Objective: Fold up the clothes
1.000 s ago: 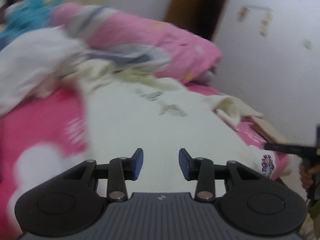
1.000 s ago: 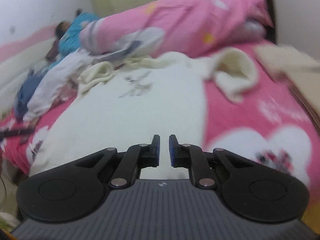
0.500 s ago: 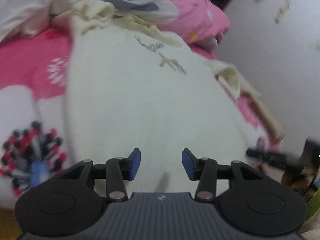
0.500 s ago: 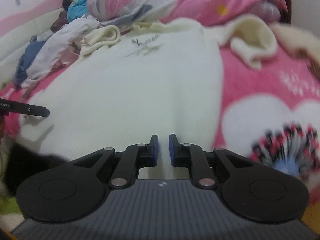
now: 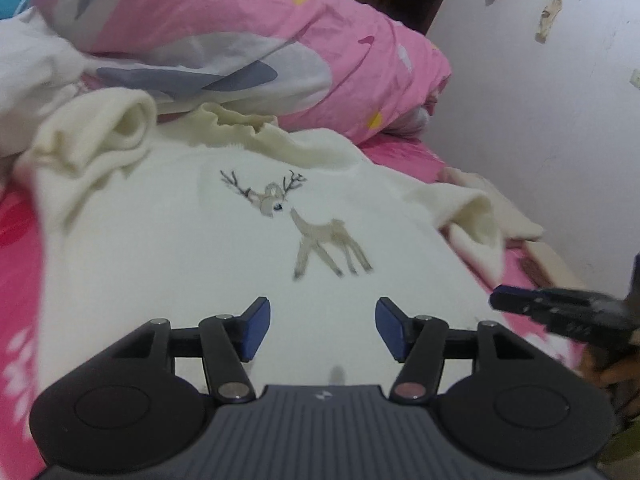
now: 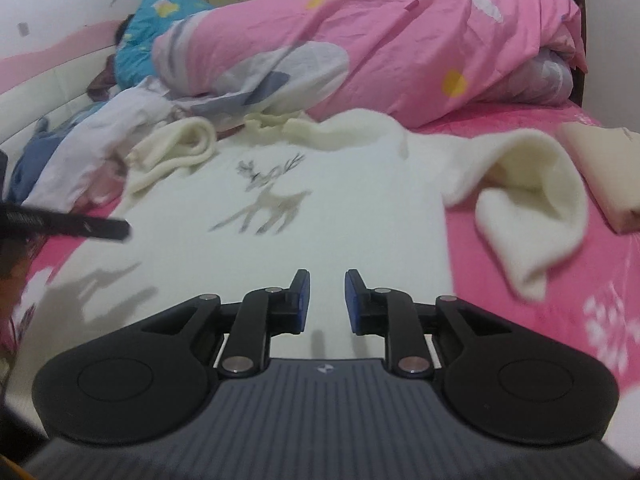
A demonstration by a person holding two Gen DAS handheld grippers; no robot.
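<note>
The left hand-held gripper (image 5: 322, 326) hovered over the lower part of the sweater with its blue pads wide apart, grasping nothing. The right hand-held gripper (image 6: 325, 300) hung above the same hem area, its pads parted by a narrower gap and likewise empty. Each showed at the edge of the other's view as a dark, blurred bar.

The bed (image 6: 560, 280), covered in a pink sheet with white patterns, carried everything. A rolled pink duvet (image 6: 400, 52) lay along its far side. The cream sweater (image 6: 320, 208) was spread flat, front up, across the middle of the bed, its hem at the near edge and its ruffled collar touching the duvet. Its deer print (image 5: 304, 220) sat on the chest. One sleeve (image 6: 536, 208) was bent and bunched toward the right edge of the bed; the other sleeve (image 5: 96, 136) was folded up near the collar, beside a heap of white and blue clothes (image 6: 80, 152) at the far left corner. A folded beige cloth (image 6: 604, 168) lay at the right edge.
</note>
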